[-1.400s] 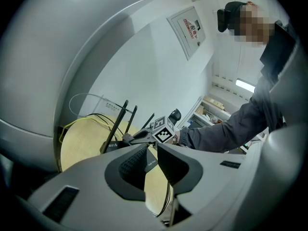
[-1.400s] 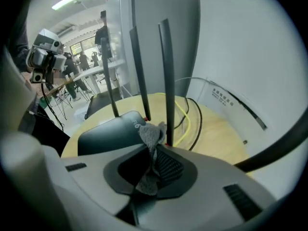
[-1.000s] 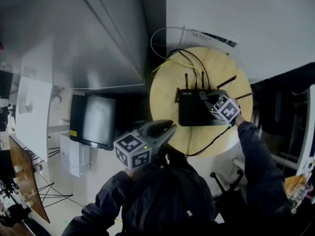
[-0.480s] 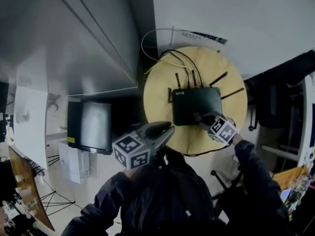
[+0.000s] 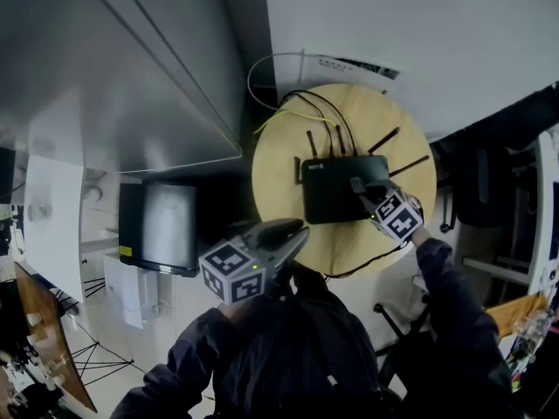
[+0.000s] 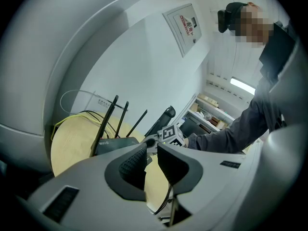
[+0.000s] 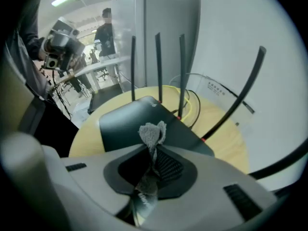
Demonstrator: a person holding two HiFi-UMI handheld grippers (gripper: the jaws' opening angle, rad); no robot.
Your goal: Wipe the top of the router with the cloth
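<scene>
Right gripper view: R gripper [image 7: 153, 154] pinches grey knit cloth [image 7: 153, 131], tip over flat black router [image 7: 120, 124]; L gripper [image 6: 151, 152] ajar, empty, farther.

my left gripper [image 6: 152, 153] has its two jaws a narrow gap apart, with nothing between them. just past the tips stands the black router [image 6: 115, 143] on a round wooden table [image 6: 72, 138], its antennas [image 6: 103, 124] pointing up and away from me. my right gripper [image 6: 154, 141] sits over the router's near right end, and my dark sleeve [image 6: 226, 134] runs off to the right behind it. a yellow cable [image 6: 77, 115] and a white cable [image 6: 72, 93] loop beyond the router on the left. a wall panel [image 6: 185, 28] hangs high ahead.
</scene>
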